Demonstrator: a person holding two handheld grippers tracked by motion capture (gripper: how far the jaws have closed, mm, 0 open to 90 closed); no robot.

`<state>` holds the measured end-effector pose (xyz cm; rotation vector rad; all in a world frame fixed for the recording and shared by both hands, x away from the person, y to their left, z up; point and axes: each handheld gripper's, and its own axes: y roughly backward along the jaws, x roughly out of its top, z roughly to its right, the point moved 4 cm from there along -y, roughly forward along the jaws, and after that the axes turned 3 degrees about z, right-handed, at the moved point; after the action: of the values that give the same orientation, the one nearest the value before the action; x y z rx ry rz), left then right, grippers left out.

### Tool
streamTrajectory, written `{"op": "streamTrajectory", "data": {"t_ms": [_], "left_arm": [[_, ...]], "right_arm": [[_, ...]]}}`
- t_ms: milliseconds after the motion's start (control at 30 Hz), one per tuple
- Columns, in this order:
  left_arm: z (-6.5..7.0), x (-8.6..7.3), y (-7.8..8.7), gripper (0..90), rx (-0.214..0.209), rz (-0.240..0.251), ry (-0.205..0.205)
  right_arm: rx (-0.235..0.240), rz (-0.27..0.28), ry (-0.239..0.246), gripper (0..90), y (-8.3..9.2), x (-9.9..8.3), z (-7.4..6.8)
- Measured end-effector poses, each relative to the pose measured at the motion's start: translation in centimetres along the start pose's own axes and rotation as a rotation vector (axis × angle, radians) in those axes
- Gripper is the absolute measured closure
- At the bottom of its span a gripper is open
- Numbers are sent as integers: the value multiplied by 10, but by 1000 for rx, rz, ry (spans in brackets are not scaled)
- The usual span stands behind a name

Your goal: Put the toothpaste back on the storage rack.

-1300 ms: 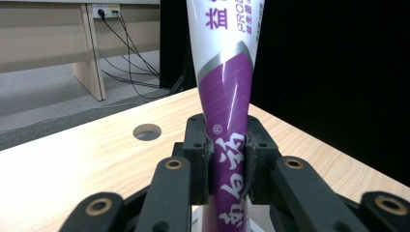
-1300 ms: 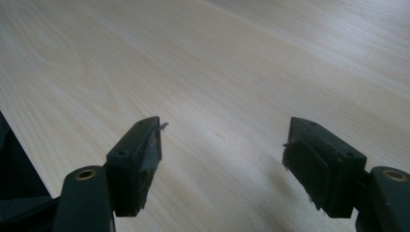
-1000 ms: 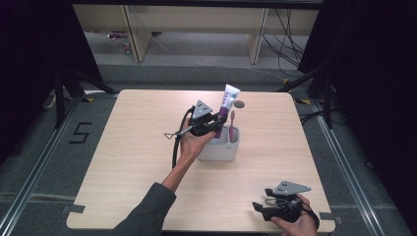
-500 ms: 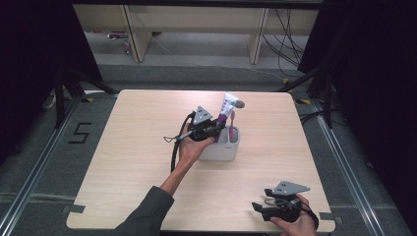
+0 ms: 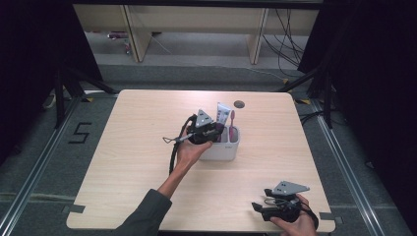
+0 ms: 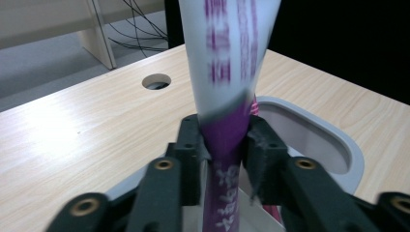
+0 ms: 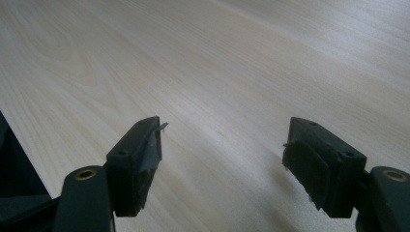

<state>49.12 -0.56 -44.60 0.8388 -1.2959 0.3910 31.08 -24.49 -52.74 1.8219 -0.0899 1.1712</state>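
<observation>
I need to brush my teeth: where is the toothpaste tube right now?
In the high view, the toothpaste tube stands in the white holder mid-table beside a pink toothbrush, between the just-opening jaws of the left gripper.

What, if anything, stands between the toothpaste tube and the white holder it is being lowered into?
Nothing visible does. The toothpaste tube stands upright between the left gripper pads, its purple lower end already inside the white holder. A pink toothbrush stands in the holder beside it, not under it.
</observation>
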Motion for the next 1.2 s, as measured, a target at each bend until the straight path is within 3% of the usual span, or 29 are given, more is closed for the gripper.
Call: {"op": "streamTrajectory", "data": {"t_ms": [133, 167, 233, 267, 467, 500, 533, 633, 800, 900, 1200], "left_arm": [[1, 14, 11, 562, 8, 51, -4], [1, 17, 14, 535, 11, 50, 6], [1, 19, 17, 459, 10, 45, 28], [1, 20, 19, 439, 10, 46, 38], [0, 20, 24, 343, 2, -1, 49], [0, 20, 26, 338, 3, -5, 47], [-3, 21, 26, 334, 1, 12, 20], [-6, 20, 31, 320, -6, 4, 35], [-9, 17, 39, 297, -23, -16, 63], [-12, 17, 44, 293, -13, -19, 65], [-13, 17, 56, 279, -21, -31, 77]], "right_arm": [[-6, 2, 10, 295, 0, 0, 0], [-2, -6, -21, 295, 0, 0, -2], [2, 0, 7, 295, -1, 0, 0], [0, -10, -27, 295, 0, -1, -3], [-5, -4, -6, 295, -1, 0, -1], [-2, -5, -8, 295, -1, 0, -1], [-3, -2, -10, 295, -1, 0, -1], [-3, -6, -18, 295, 0, 0, -2], [-9, 1, 11, 295, -1, 1, 0], [0, -8, -16, 296, -1, 0, -1], [-8, 0, -6, 295, -1, 1, 0]]}}
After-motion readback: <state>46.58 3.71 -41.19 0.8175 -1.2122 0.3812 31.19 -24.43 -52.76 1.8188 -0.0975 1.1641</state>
